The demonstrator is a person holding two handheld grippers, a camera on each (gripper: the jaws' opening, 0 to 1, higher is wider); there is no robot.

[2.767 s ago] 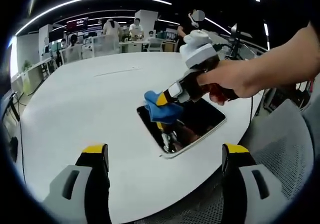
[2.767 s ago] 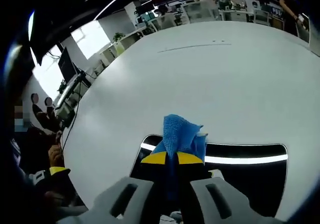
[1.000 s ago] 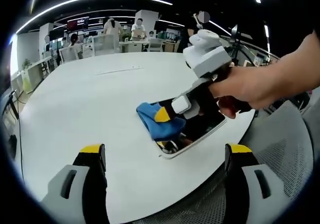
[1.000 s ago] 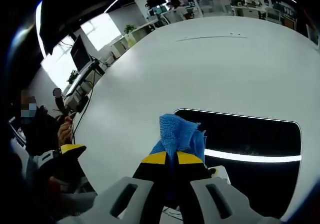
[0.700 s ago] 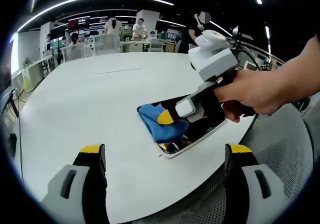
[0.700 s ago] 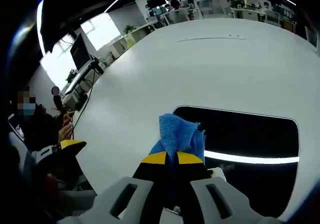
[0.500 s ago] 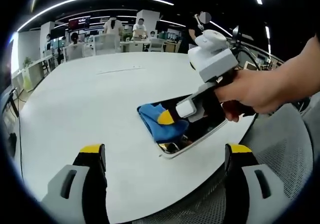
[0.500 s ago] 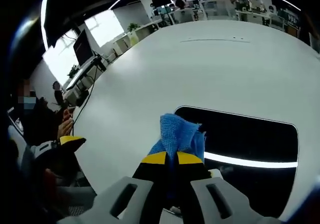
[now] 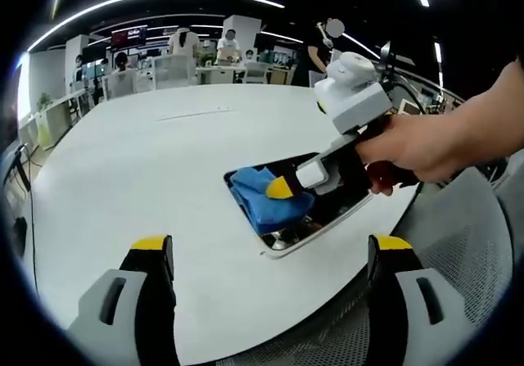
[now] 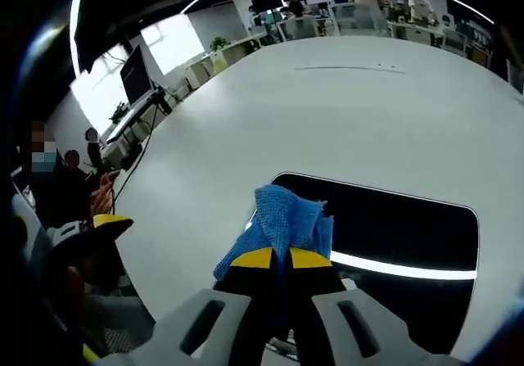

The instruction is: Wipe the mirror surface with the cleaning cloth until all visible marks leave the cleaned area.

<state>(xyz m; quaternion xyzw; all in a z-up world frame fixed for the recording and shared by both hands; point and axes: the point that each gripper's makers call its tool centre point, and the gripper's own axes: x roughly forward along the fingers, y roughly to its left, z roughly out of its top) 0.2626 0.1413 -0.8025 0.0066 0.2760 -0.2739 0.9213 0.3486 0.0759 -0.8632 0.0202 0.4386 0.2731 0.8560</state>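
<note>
In the left gripper view, our left gripper (image 9: 270,300) waits near the table (image 9: 147,169) edge with its jaws wide apart and holding nothing. The mirror (image 9: 327,210) lies flat ahead and to the right of them, near the table edge. The right gripper (image 9: 286,187), held in a hand (image 9: 417,149), presses the blue cloth (image 9: 266,201) onto the mirror's left end; this gripper is the nearer one.

In the right gripper view, the right gripper (image 10: 276,259) has its jaws closed on the cloth (image 10: 282,223). The mirror (image 10: 401,231) runs its long axis to the right of the jaws, so we judge the next stroke goes that way.
</note>
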